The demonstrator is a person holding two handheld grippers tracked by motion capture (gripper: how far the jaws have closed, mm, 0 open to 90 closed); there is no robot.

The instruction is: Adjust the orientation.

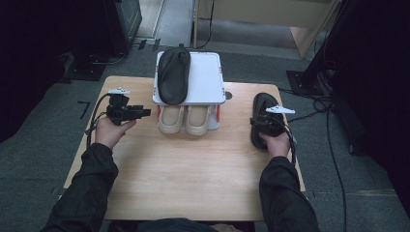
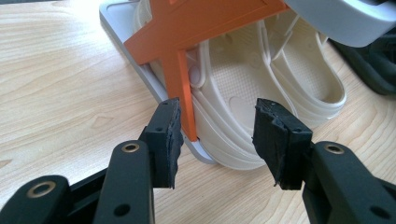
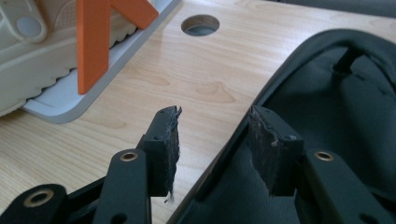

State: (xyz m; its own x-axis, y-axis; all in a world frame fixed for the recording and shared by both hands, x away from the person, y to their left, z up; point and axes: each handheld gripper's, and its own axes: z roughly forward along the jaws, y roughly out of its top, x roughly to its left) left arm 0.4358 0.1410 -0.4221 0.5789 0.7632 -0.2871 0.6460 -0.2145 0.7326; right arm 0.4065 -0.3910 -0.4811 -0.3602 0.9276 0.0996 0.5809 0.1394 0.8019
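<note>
1. The right gripper (image 3: 212, 116) held its jaws spread across the near rim of the black soft slip-on shoe (image 3: 322, 116) lying on the bench, one jaw outside the rim and one over the dark lining, neither pressing on it.
2. The left gripper (image 2: 217, 109) also stood with jaws spread and nothing between them, aimed at the heel of the nearer cream rubber clog (image 2: 243, 88) on the bottom tier of the white two-tier shoe rack with orange braces (image 2: 182, 51).
3. In the high view, the matching black shoe (image 1: 174, 75) lay on the rack's top shelf, well apart from the loose one at the right edge of the pale wooden bench (image 1: 193, 169).
4. To do the pickup well, the right jaws probably needed to sink deeper over the rim before closing, since the soft edge could fold out of a shallow pinch.
</note>
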